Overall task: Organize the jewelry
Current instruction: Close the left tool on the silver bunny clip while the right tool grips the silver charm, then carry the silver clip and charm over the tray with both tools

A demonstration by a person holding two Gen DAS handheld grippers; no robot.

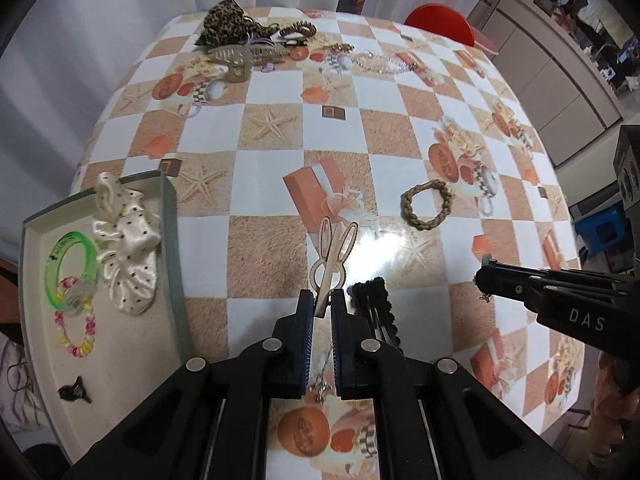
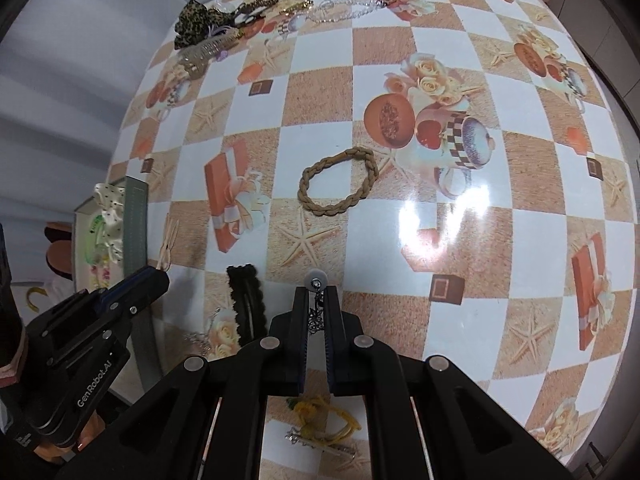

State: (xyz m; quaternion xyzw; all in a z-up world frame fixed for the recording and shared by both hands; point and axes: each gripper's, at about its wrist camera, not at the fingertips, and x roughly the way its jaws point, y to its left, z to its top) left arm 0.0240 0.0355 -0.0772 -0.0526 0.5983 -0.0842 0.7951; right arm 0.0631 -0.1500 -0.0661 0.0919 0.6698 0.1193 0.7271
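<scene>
My left gripper (image 1: 322, 300) is shut on the stem of a beige bunny-shaped hair clip (image 1: 334, 248), which it holds just above the checked tablecloth. The same clip (image 2: 168, 248) pokes out of that gripper (image 2: 158, 276) at the left of the right wrist view. My right gripper (image 2: 318, 290) is shut on a small dangling earring (image 2: 314, 280) with a white bead; its dark chain hangs between the fingers. In the left wrist view this gripper (image 1: 484, 276) comes in from the right. An open box (image 1: 174, 216) at the left holds a white dotted scrunchie (image 1: 128, 248), a green bangle (image 1: 70, 268) and a bead bracelet (image 1: 76, 332).
A black lace clip (image 1: 372, 304) lies beside the left fingers, and a braided tan hair tie (image 2: 340, 180) lies mid-table. At the far edge is a pile with a leopard scrunchie (image 1: 224, 20), a claw clip (image 1: 244, 56) and a clear chain (image 2: 348, 10). Yellow ties (image 2: 324, 420) lie under the right gripper.
</scene>
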